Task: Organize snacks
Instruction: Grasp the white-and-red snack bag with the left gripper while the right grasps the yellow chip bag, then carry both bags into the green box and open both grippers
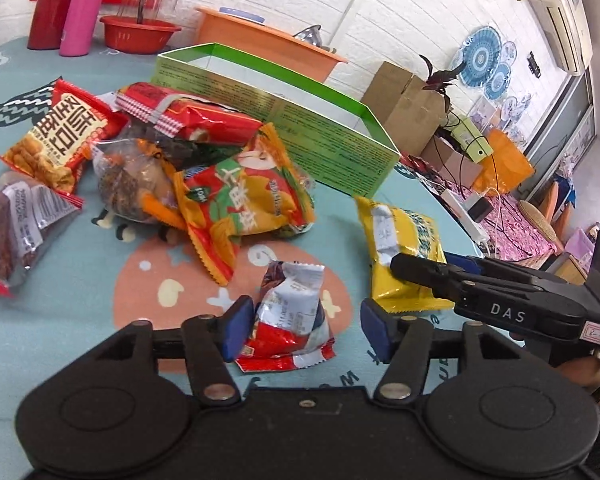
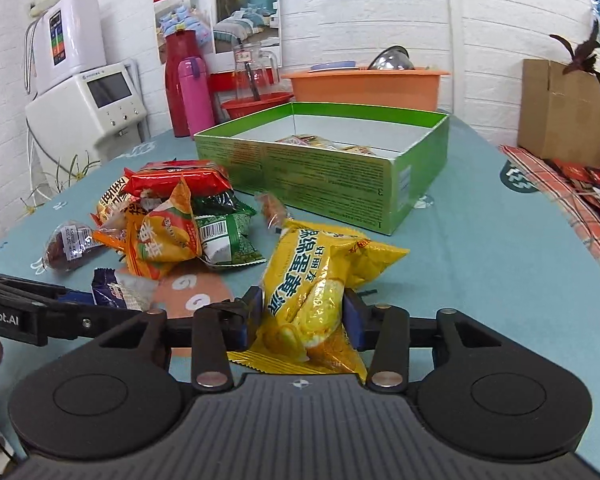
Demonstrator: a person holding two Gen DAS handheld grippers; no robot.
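My left gripper point(image 1: 306, 326) is open around a small red-and-silver snack packet point(image 1: 292, 312) lying on the teal tablecloth; its right pad stands clear of the wrapper. My right gripper point(image 2: 302, 312) is shut on a yellow snack packet point(image 2: 312, 276), both blue pads pressing its sides; that packet point(image 1: 400, 240) lies right of the small one. A loose pile of snack bags point(image 1: 220, 168) sits behind, also in the right wrist view point(image 2: 172, 220). Beyond it stands an open green box point(image 2: 320, 168) with a few packets point(image 2: 312, 142) inside.
An orange basin point(image 2: 364, 84), a red bowl point(image 1: 140, 32), a red thermos point(image 1: 56, 4) and a pink bottle point(image 2: 194, 96) line the back of the table. A cardboard box point(image 2: 560, 112) stands beyond the table's right edge. A white appliance point(image 2: 88, 104) is at the left.
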